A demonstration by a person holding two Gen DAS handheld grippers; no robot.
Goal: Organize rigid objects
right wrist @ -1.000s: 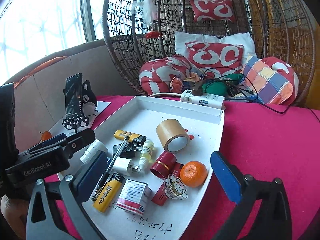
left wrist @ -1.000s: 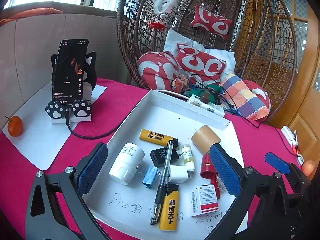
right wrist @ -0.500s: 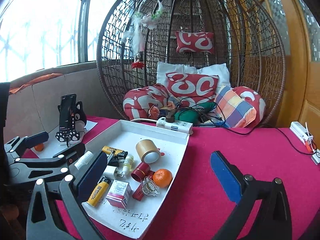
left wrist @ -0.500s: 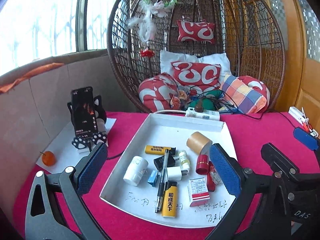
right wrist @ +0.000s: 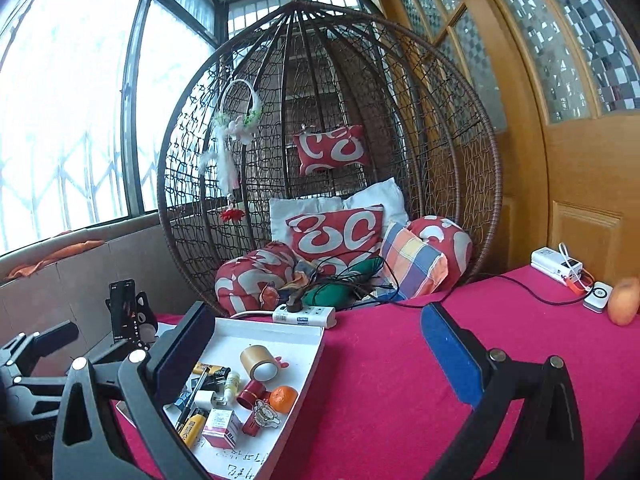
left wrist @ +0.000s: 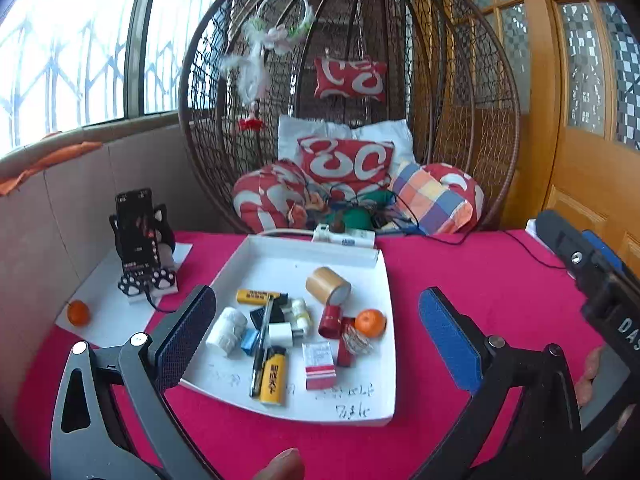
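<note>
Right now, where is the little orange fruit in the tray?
In the left wrist view, the orange sits by the white tray's right edge, beside the red cylinder.

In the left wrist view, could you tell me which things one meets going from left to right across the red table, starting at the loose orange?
Loose orange → phone on its stand → white bottle → black pen → red and white box → orange in the tray.
</note>
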